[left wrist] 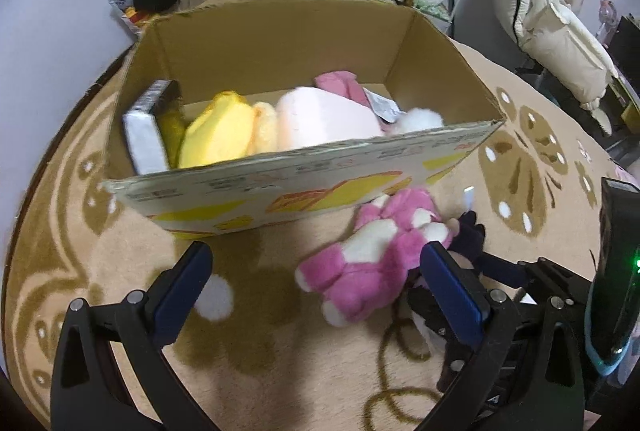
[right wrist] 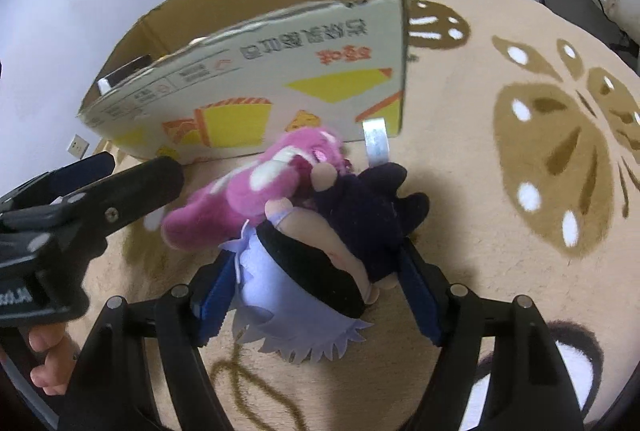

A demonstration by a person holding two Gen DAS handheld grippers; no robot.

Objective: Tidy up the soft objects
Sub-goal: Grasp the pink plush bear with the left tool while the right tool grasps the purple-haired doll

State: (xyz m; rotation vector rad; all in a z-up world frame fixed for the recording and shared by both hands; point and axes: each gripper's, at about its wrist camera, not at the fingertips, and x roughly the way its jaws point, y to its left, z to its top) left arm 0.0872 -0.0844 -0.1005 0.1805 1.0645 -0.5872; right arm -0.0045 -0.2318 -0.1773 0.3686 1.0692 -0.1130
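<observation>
A cardboard box (left wrist: 280, 43) on the rug (left wrist: 520, 159) holds soft toys. Just before its front wall lies a pink plush (left wrist: 372, 255). Touching that, a doll (right wrist: 316, 255) sits pinched in the right gripper (right wrist: 320, 295) jaws; left gripper (left wrist: 316, 287) jaws spread, nothing between them.

Dim indoor light, soft shadows, slight motion blur, fisheye-warped dark corners.

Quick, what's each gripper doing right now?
Left gripper: open, holding nothing.
Right gripper: jaws around the doll; firm grip cannot be told.
</observation>
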